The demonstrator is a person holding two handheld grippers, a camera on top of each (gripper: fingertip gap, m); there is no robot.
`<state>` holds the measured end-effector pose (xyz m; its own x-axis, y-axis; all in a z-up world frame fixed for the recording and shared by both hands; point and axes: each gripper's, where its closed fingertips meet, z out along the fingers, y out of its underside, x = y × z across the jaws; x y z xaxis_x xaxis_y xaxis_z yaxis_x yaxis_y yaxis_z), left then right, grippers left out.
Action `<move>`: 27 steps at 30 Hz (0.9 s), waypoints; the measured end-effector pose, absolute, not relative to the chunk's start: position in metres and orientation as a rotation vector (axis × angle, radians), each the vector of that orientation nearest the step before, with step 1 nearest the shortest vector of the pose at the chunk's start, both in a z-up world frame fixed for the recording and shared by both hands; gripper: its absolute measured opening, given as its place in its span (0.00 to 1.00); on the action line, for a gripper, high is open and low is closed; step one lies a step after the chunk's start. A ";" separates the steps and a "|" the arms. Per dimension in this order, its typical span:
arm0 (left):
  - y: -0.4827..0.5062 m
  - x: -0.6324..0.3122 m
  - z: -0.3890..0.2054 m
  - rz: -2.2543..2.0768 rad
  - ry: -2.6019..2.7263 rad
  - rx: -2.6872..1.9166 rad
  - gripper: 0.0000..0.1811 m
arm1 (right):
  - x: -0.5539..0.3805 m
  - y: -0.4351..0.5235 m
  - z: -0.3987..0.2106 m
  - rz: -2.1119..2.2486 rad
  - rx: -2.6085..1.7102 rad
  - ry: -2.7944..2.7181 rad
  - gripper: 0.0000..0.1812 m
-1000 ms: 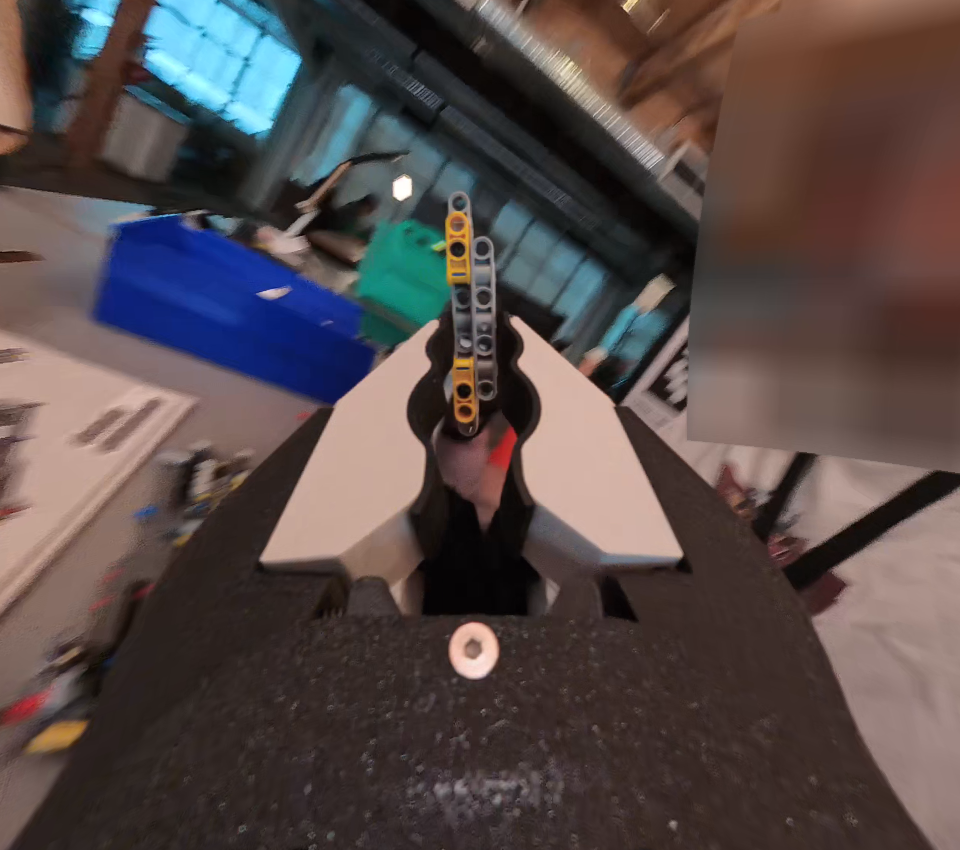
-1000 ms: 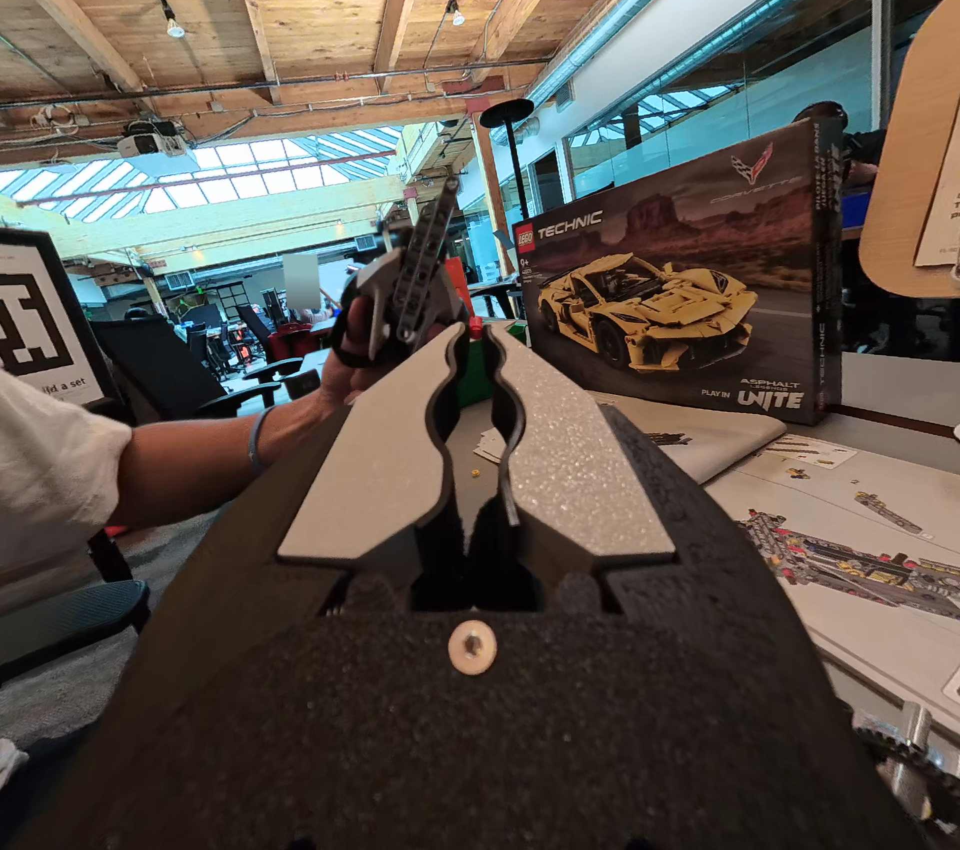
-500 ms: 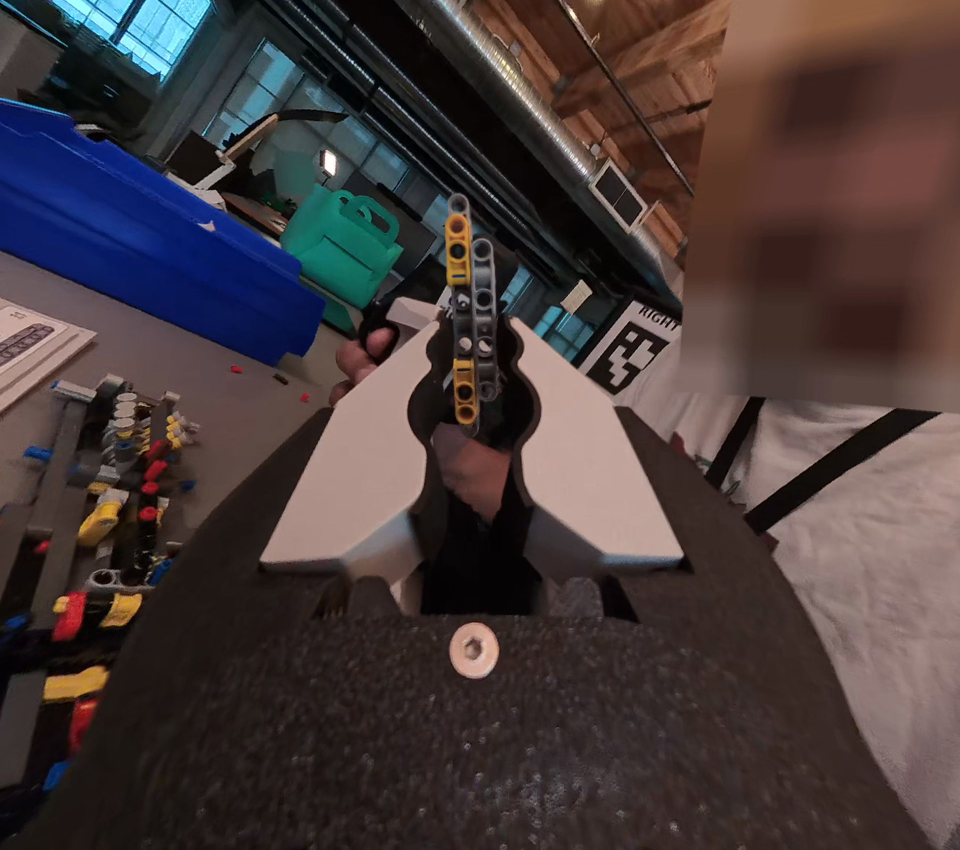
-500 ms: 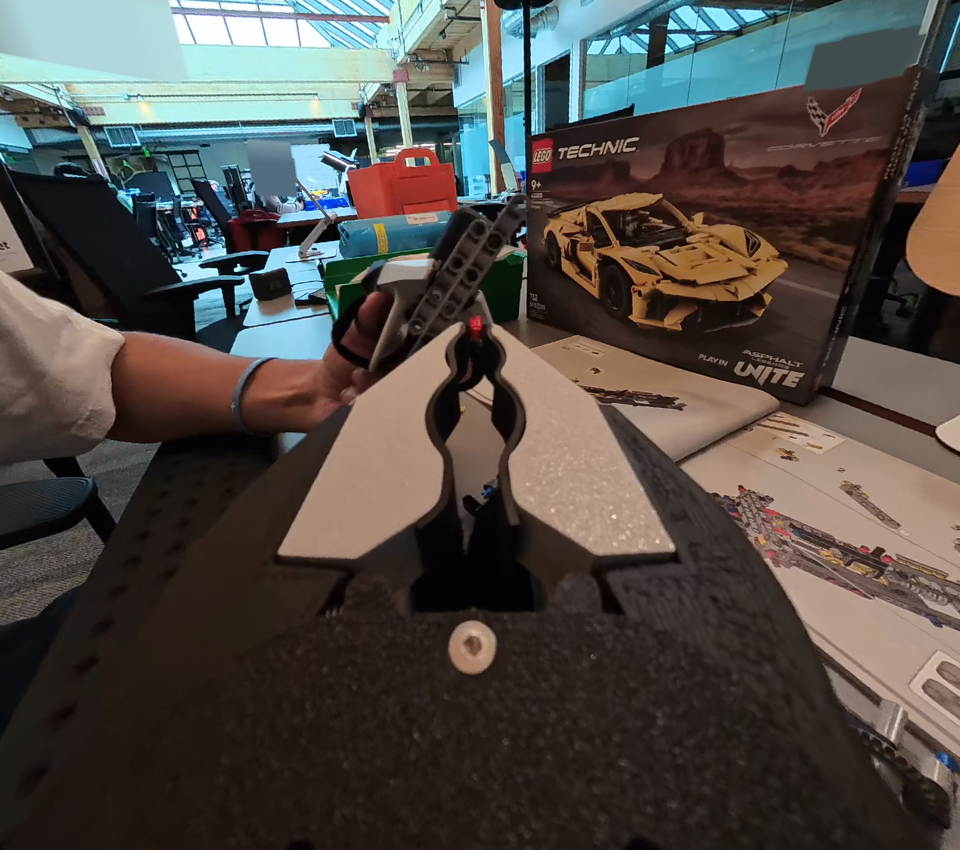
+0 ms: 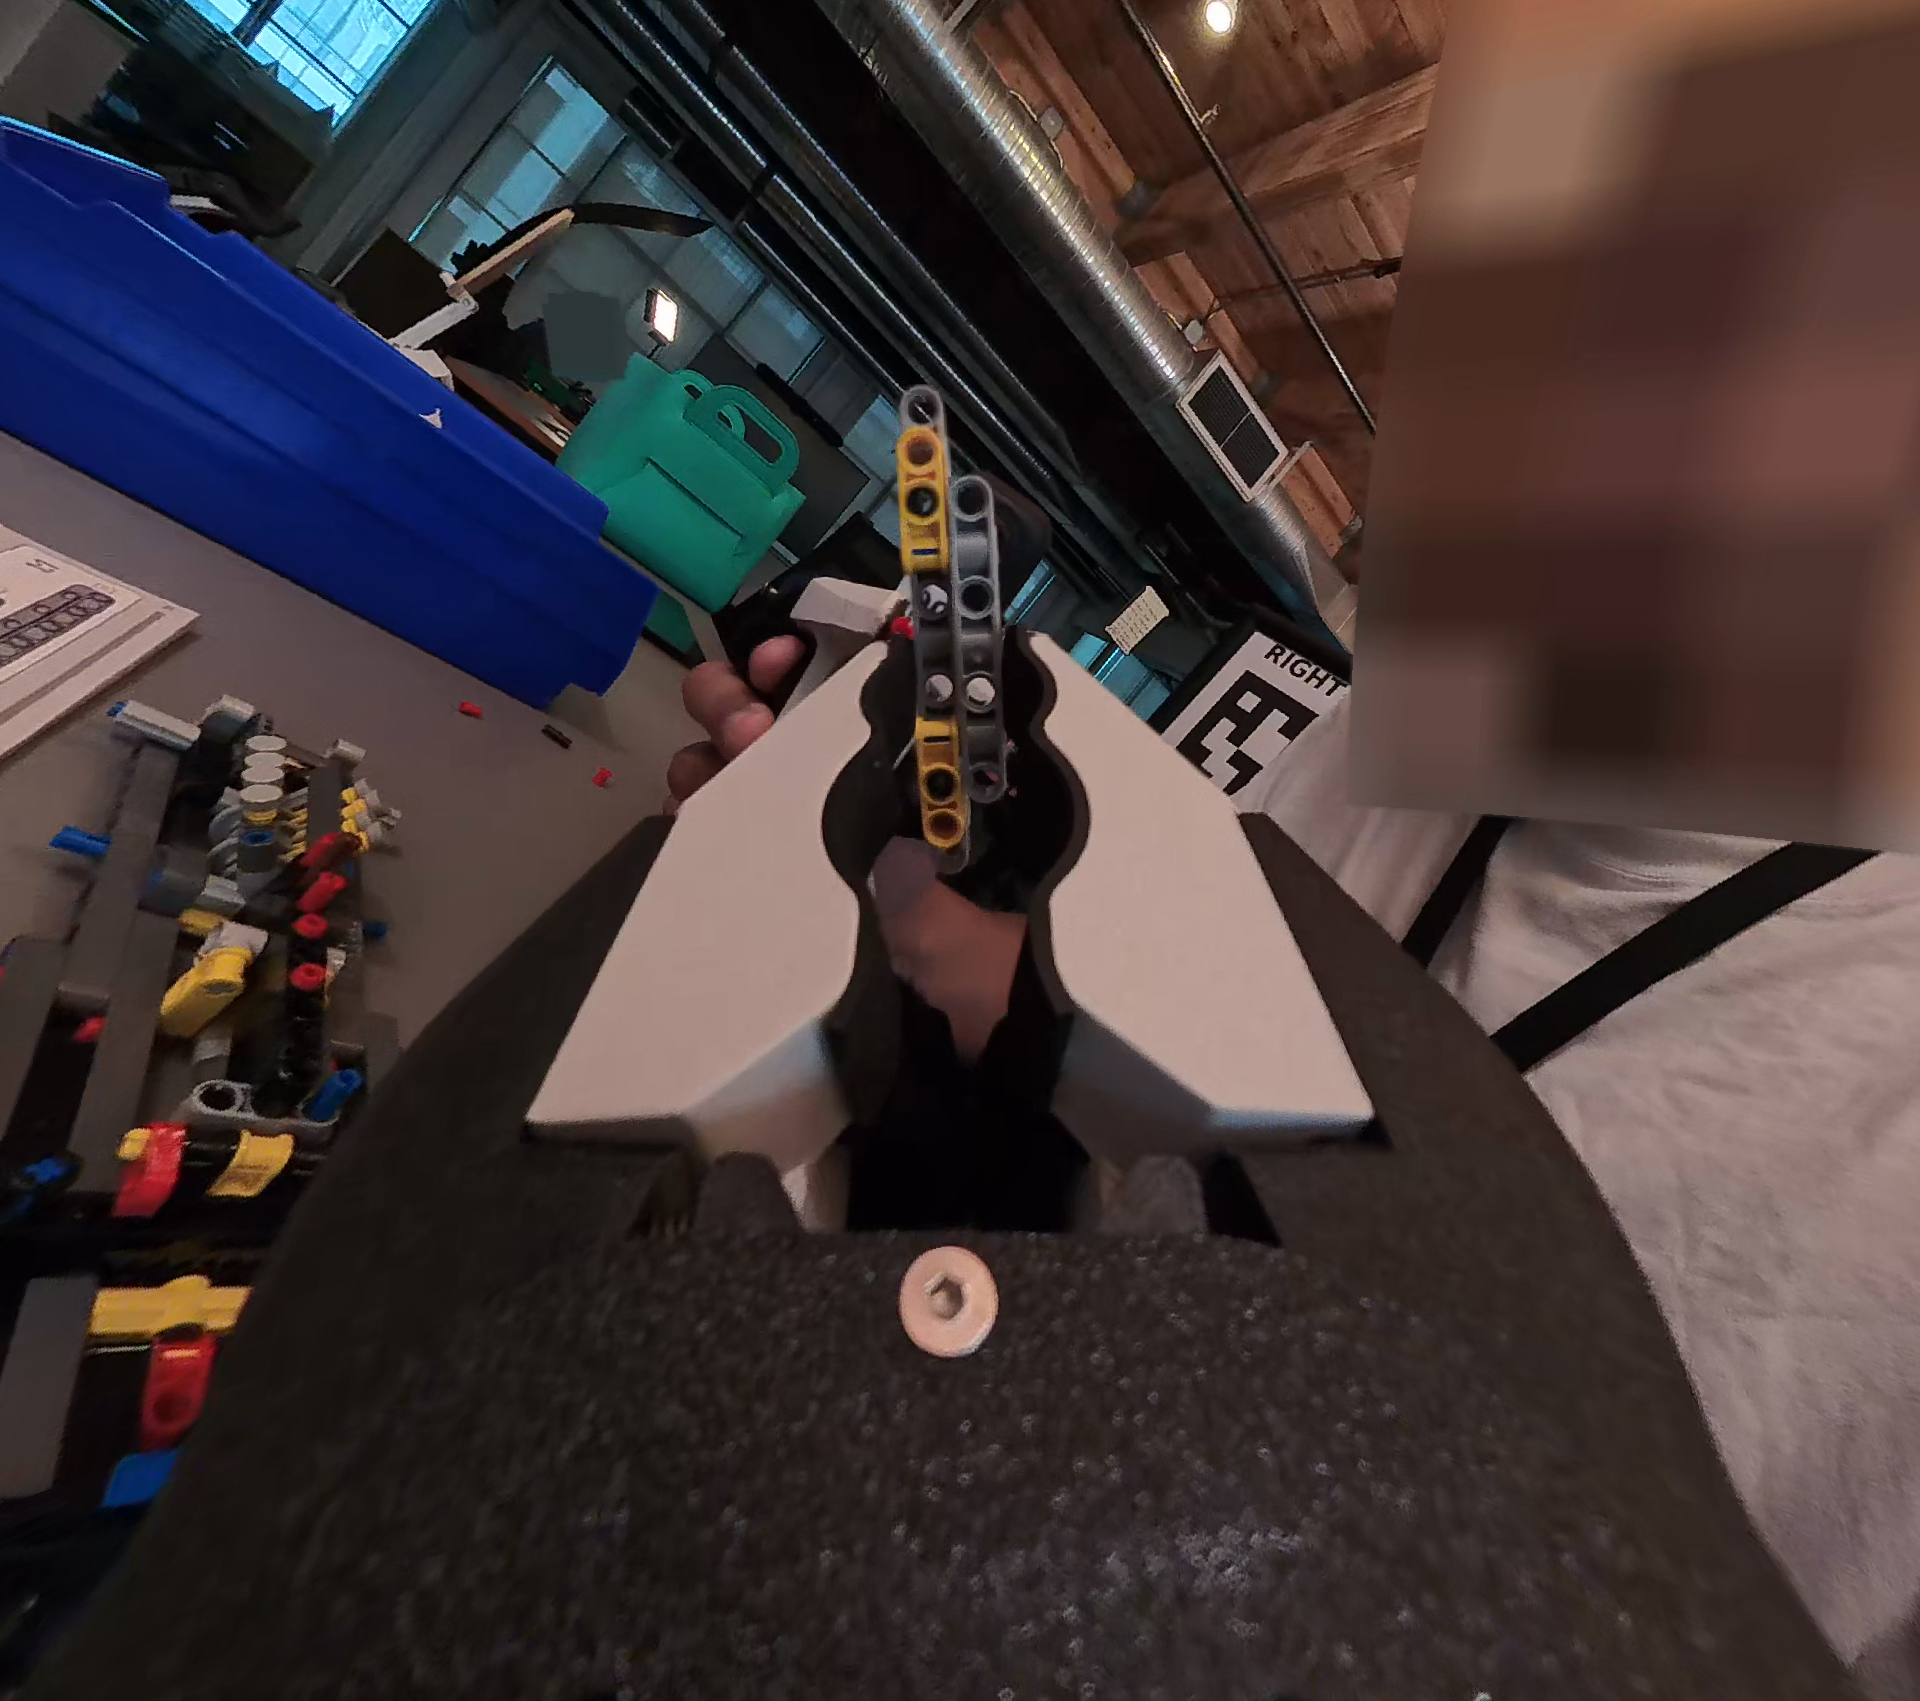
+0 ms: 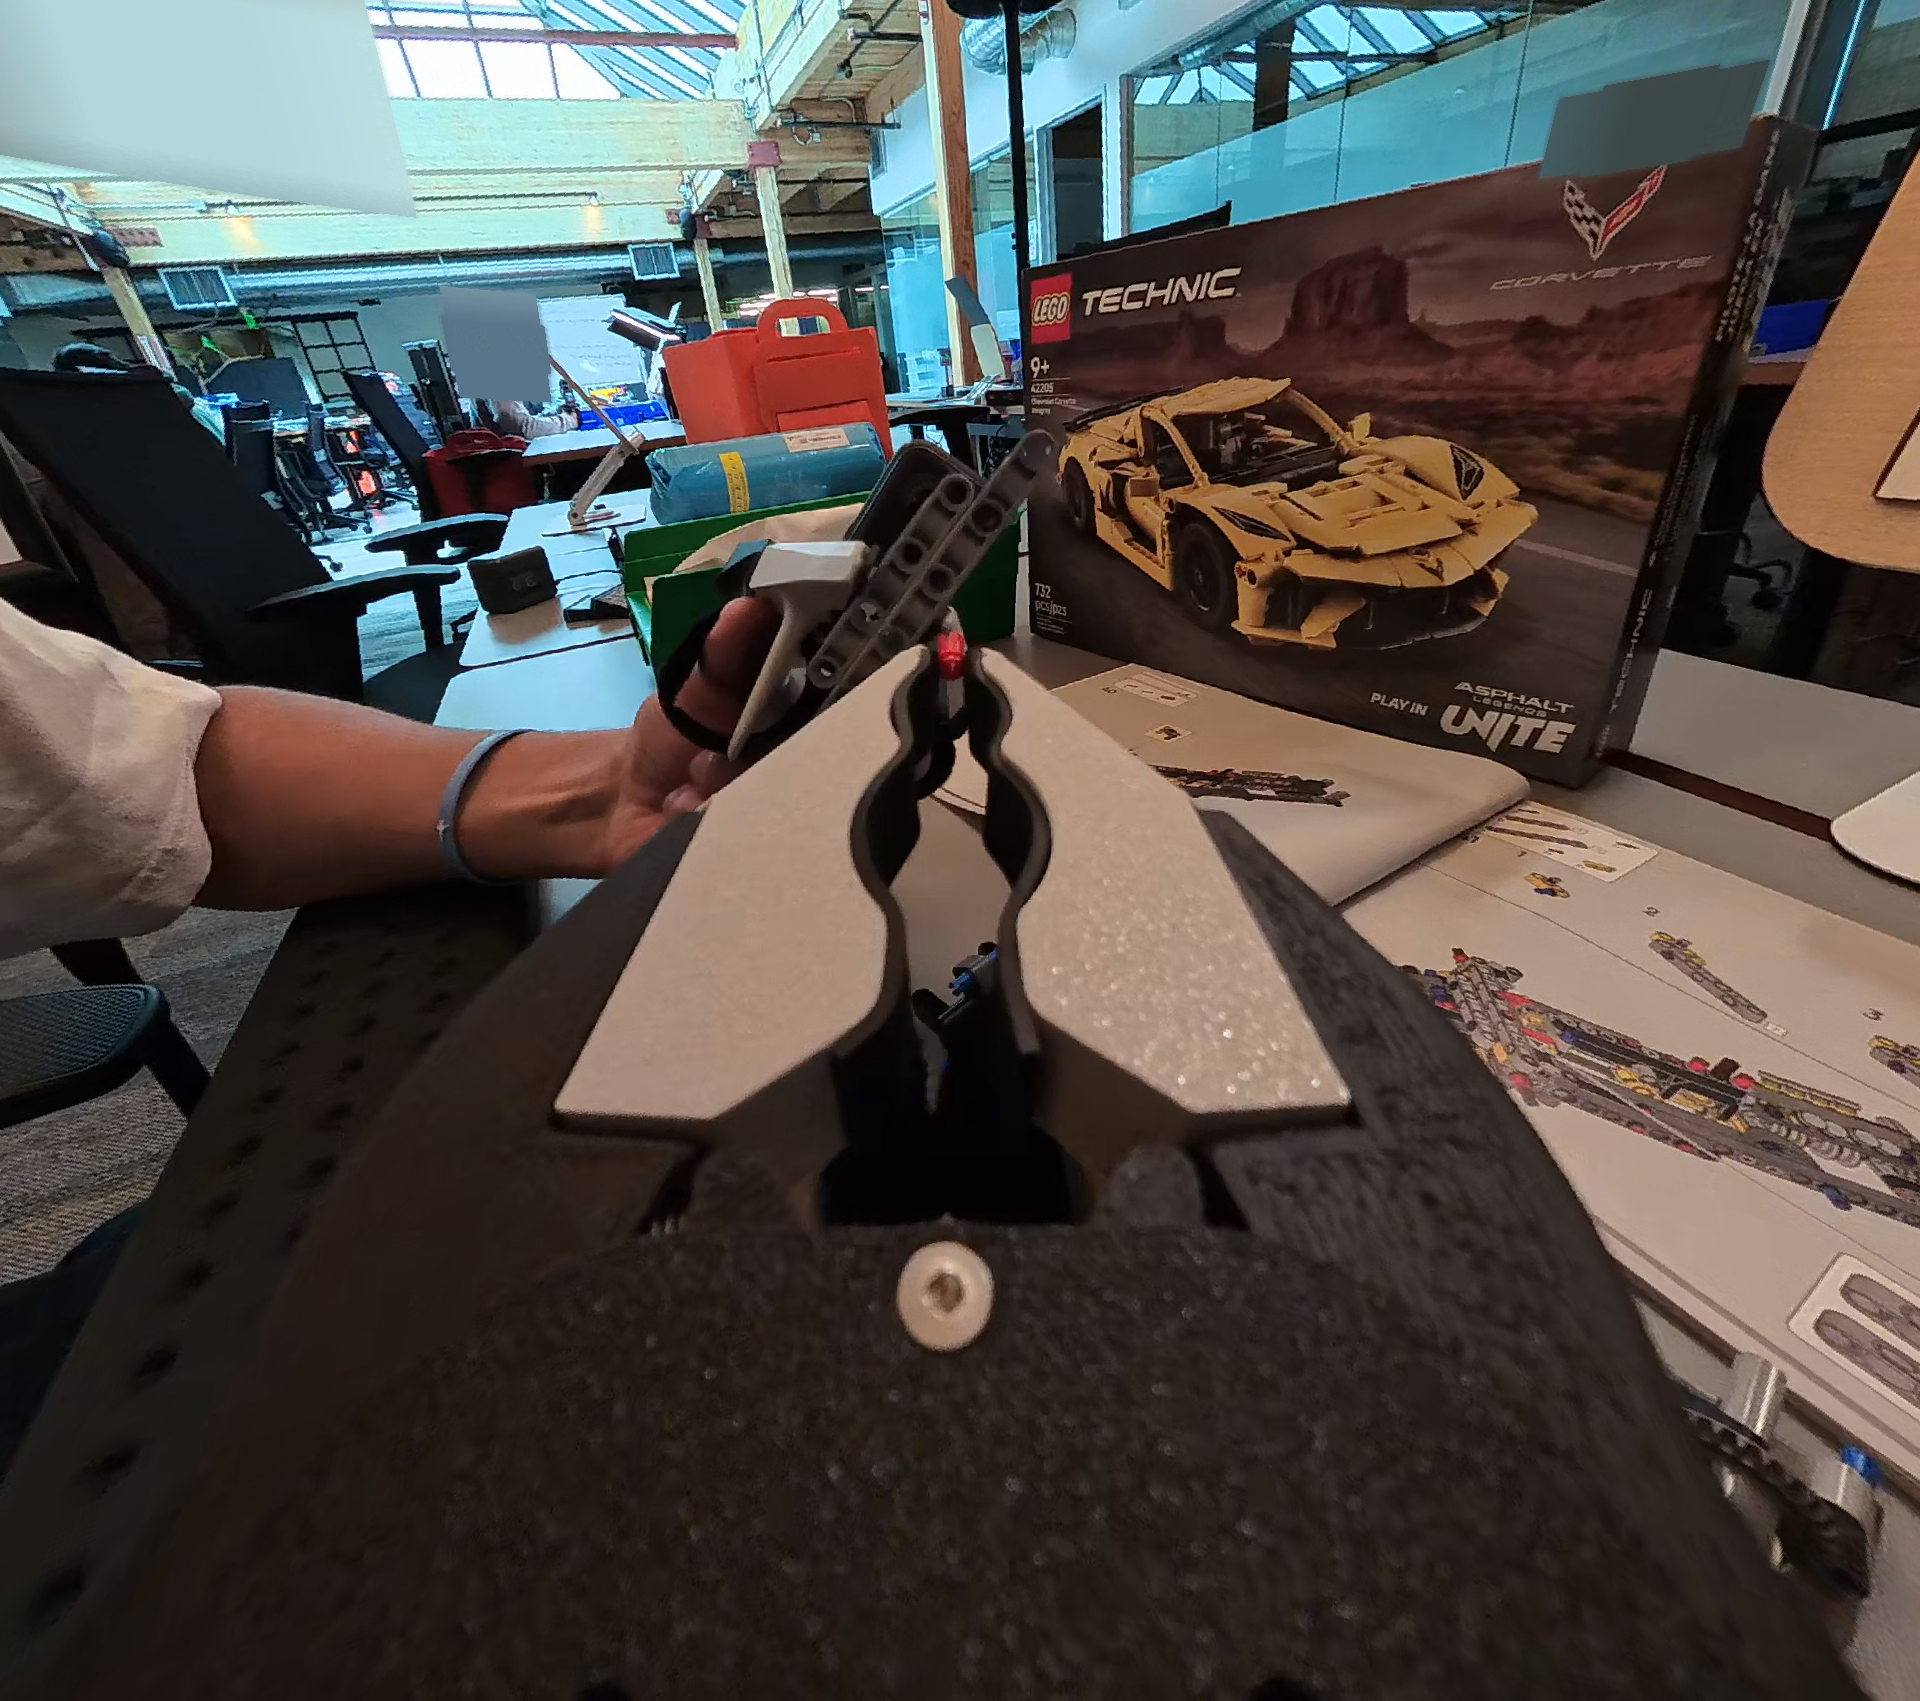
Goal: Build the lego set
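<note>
Crowding the grey table (image 5: 312, 664): sorted parts (image 5: 239, 945), blue bin (image 5: 260, 404), set box (image 6: 1382, 456).

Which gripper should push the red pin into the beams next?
Right. The right gripper pinches the red pin beside the beam assembly; the left gripper is shut, bracing that assembly.

Both grippers: black speckled foam bodies, pale grey angular fingers (image 5: 717, 924) with wavy black inner pads, one silver hex screw (image 6: 943, 1290). White short sleeve (image 6: 94, 778), blue-grey wristband (image 6: 468, 804).

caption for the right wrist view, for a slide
Right tool brings a red pin to the grey beam assembly.
</note>
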<state>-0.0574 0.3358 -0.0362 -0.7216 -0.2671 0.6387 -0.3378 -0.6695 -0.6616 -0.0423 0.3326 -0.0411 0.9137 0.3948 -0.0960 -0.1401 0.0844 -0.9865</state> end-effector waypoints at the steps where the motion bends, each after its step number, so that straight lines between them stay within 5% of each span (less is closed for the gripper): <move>1: 0.338 -0.058 -0.035 2.596 -1.246 1.148 0.08 | -0.042 0.333 -0.041 0.402 -1.434 -0.214 0.02; 27: 0.321 -0.054 -0.065 2.433 -1.745 1.247 0.08 | -0.048 0.338 -0.058 0.538 -1.544 -0.202 0.02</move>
